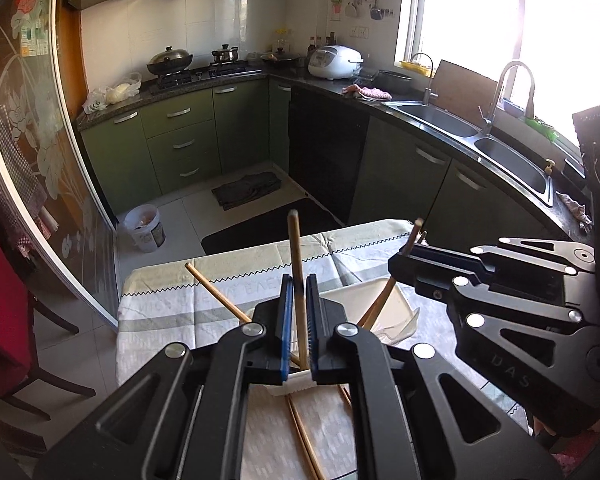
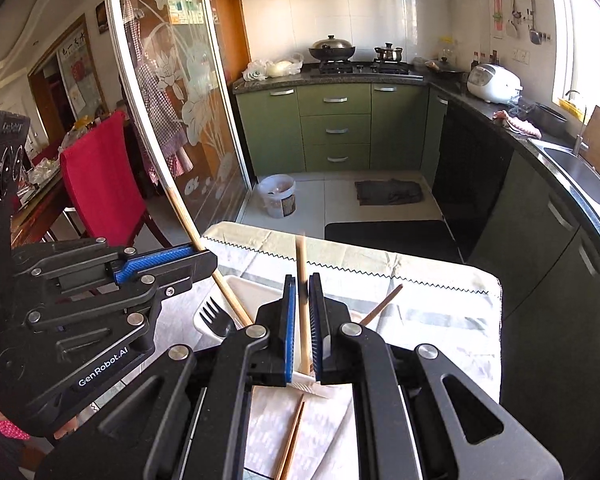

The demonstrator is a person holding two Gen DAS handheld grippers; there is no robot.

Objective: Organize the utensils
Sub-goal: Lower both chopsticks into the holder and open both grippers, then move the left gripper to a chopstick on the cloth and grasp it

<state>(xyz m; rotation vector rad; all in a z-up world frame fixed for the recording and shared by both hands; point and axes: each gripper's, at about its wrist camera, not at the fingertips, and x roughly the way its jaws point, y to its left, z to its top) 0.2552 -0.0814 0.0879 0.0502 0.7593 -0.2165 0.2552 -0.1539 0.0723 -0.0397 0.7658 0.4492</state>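
right claw [image 2: 302, 320] pinching upright chopstick [image 2: 302, 280], fork [image 2: 216, 318] in white tray [image 2: 240, 286]

Strong daylight pours through the window [image 1: 500, 20], which is blown out to pure white in the left wrist view and clips the right edge of the right wrist view. Glare sheens the backsplash tiles [image 2: 340, 4] and the sink [image 1: 440, 114]. Both pictures bow heavily at the edges (fisheye), with dark vignetted corners. The chopstick tip [image 2: 300, 240] near the lens blurs softly; the cabinets stay sharp.

Fork [image 2: 216, 320] in tray [image 2: 240, 286], chopsticks [image 2: 290, 444] in front.
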